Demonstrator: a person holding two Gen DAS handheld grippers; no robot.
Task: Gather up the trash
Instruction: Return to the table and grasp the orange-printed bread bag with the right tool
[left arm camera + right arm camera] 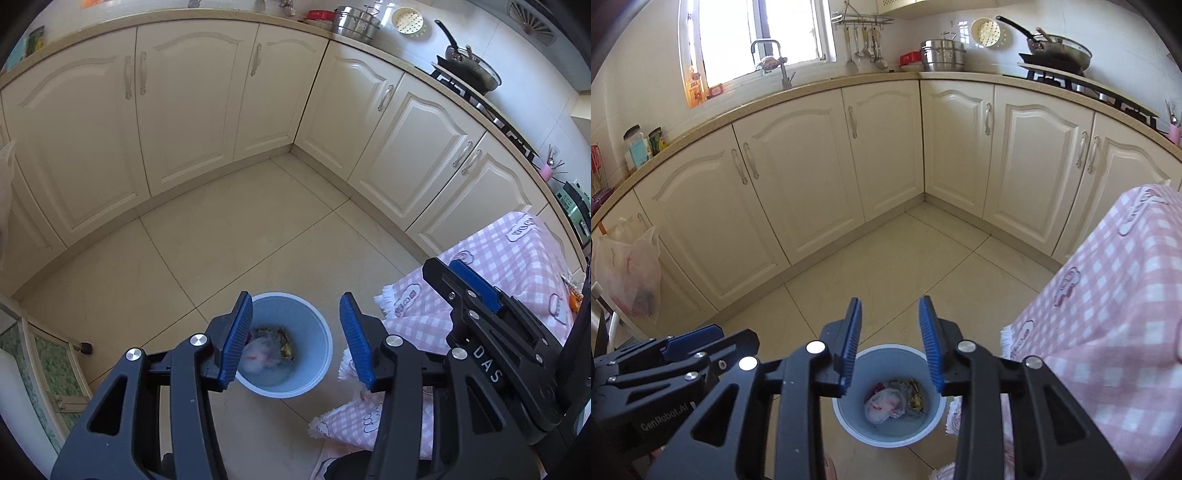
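Both my left gripper and right gripper hang released, empty, above the blue bin. Crumpled trash lies inside; I judge that drop done.

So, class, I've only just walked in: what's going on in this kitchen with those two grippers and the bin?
A person is collecting trash with a handheld gripper in each hand. Both the left gripper and the right gripper hang over the blue bin on the floor beside a pink checked cloth. Their jaws stand open with nothing between them. A crumpled white plastic bag and some wrappers already lie in the bin.
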